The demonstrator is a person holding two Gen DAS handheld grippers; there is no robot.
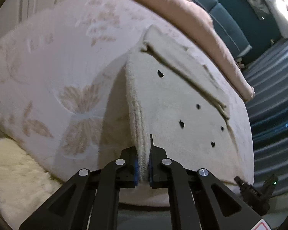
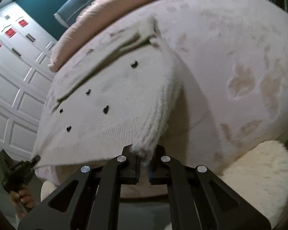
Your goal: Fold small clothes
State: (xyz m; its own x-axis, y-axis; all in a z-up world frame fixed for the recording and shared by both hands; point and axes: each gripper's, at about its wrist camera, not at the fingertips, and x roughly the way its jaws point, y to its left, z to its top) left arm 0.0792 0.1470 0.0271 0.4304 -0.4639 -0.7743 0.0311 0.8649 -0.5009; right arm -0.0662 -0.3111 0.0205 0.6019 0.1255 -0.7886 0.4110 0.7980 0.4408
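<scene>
Left gripper [image 1: 143,169]: jaws clamped on near left corner of cream knit garment [image 1: 174,103]. Right gripper [image 2: 143,167]: clamped on near right corner. Garment: fuzzy, ribbed hem, small black hearts, lying on butterfly-patterned bedspread [image 1: 63,61]; pink pillow [image 1: 184,11] beyond

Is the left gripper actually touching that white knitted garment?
Touching. The left wrist view shows the left gripper with jaws clamped on the garment's ribbed edge.

person's hand [image 2: 22,197] cut by frame edge, garment's dark marks [image 1: 160,73] blurred
</scene>
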